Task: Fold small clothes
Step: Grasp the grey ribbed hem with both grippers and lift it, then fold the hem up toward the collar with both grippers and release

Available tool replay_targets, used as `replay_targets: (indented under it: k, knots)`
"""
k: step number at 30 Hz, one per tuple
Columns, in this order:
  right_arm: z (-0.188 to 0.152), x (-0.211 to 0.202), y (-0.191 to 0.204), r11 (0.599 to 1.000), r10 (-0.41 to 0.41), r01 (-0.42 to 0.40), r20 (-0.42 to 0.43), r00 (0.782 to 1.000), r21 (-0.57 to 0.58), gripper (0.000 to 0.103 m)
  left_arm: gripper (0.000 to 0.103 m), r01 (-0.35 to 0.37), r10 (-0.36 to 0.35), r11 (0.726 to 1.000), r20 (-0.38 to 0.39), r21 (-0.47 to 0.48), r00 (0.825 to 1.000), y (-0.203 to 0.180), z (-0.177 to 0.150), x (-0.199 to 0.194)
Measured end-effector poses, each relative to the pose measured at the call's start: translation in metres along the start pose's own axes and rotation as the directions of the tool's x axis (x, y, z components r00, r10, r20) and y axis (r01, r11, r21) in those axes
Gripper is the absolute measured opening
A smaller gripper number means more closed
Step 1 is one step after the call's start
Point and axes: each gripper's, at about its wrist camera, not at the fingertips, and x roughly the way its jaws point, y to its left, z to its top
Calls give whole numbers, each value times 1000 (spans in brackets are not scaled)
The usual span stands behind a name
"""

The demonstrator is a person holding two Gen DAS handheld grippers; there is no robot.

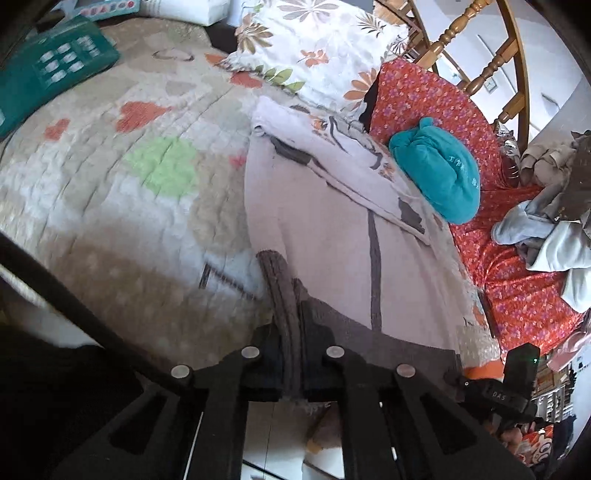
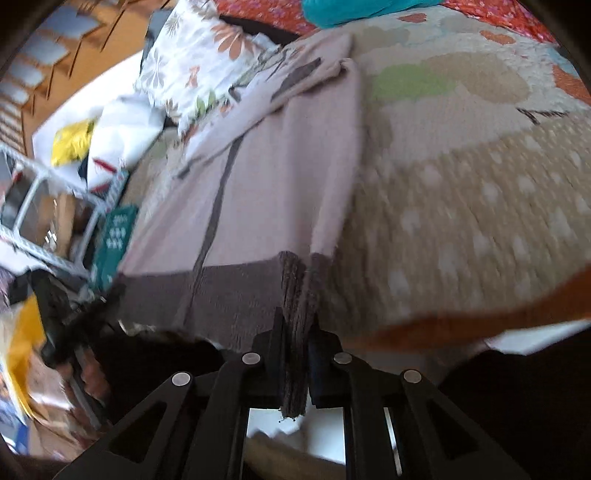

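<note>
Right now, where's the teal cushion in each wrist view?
Left wrist: teal cushion right of centre, on the red floral cloth.
Right wrist: teal cushion cut by the top edge.
Shared landmark: floral pillow beyond the pinkish garment.

The left gripper [image 1: 291, 332] pinches the brown edge of the pink top [image 1: 332, 236] on the quilt [image 1: 110, 177].

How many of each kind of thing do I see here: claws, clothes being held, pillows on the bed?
Claws: 2, the left claw and the right claw, each shut on the dark hem.
Garments held: 1, the pale pink sweater.
Floral pillows: 1, the floral pillow.
Teal bundles: 1, the teal bundle.
Total: 5
</note>
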Motion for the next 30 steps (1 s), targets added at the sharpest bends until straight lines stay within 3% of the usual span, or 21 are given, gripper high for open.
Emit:
replay_targets:
  k: [5,10,14,18,22,30]
  knots:
    - [3,-3,1,1000,-19,20,13,1000,-13,9,5,-39,38,999,-28,-15,999,6,-2,12]
    - [21,-5,31,993,-46,49,29,999,-109,10,5,-40,40,999,24,23,999,-9,28,8]
    - [60,-11,58,984,-39,52,79,996,-172,10,5,-55,50,997,89,53,995,-21,79,18]
    - [108,-6,75,977,-33,61,142,989,-202,10,5,-79,76,997,119,23,990,-20,128,46]
    - [158,15,88,977,-39,75,183,982,-198,10,5,-108,109,994,101,-14,989,-14,172,83]
    - [239,73,69,989,-67,83,136,988,-120,10,5,-103,106,992,43,-72,993,1,232,142]
